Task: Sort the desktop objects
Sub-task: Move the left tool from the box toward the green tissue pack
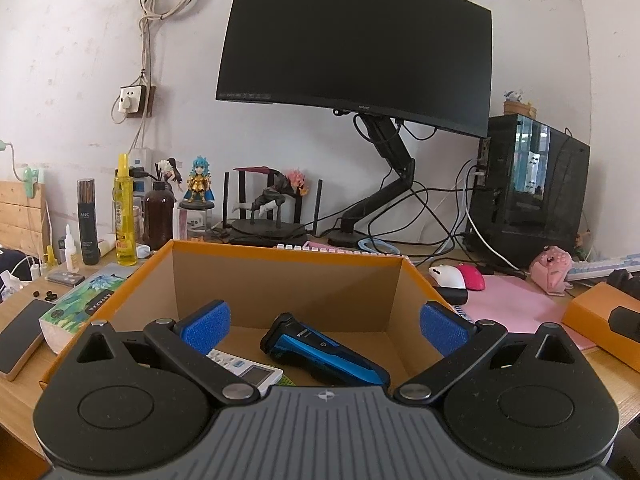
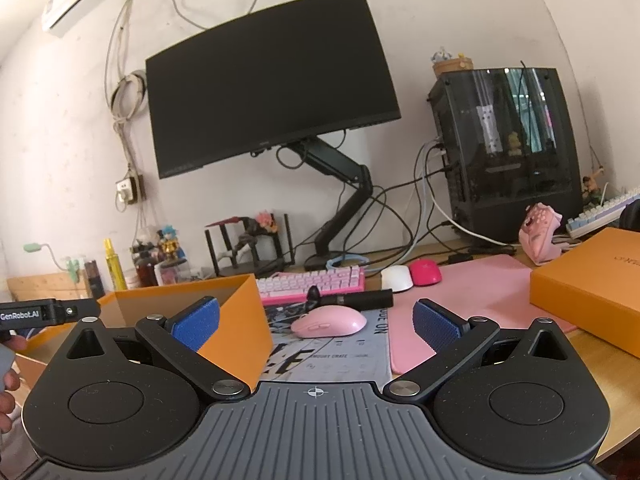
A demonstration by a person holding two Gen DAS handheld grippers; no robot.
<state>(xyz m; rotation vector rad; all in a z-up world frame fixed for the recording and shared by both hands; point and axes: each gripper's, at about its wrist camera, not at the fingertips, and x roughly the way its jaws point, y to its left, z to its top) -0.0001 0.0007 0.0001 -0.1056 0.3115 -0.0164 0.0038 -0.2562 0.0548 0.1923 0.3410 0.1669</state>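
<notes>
My left gripper [image 1: 325, 320] is open and empty above the open orange box [image 1: 280, 276]. Inside the box lie a blue and black electric shaver [image 1: 320, 350] and a white remote control [image 1: 250, 372]. My right gripper [image 2: 316, 320] is open and empty, just right of the orange box [image 2: 236, 320]. Ahead of it on the desk mat lies a pink mouse [image 2: 329, 321], with a black cylindrical object [image 2: 356, 299] behind it. A white mouse [image 2: 397, 278] and a magenta mouse [image 2: 425, 273] sit on the pink mat [image 2: 472, 300].
A pink keyboard [image 2: 312, 282], the monitor on its arm [image 2: 272, 80] and a PC case [image 2: 508, 152] stand at the back. An orange box lid [image 2: 588, 292] lies at right. Bottles [image 1: 125, 216], figurines [image 1: 198, 182], a book [image 1: 80, 308] and a phone [image 1: 22, 336] crowd the left.
</notes>
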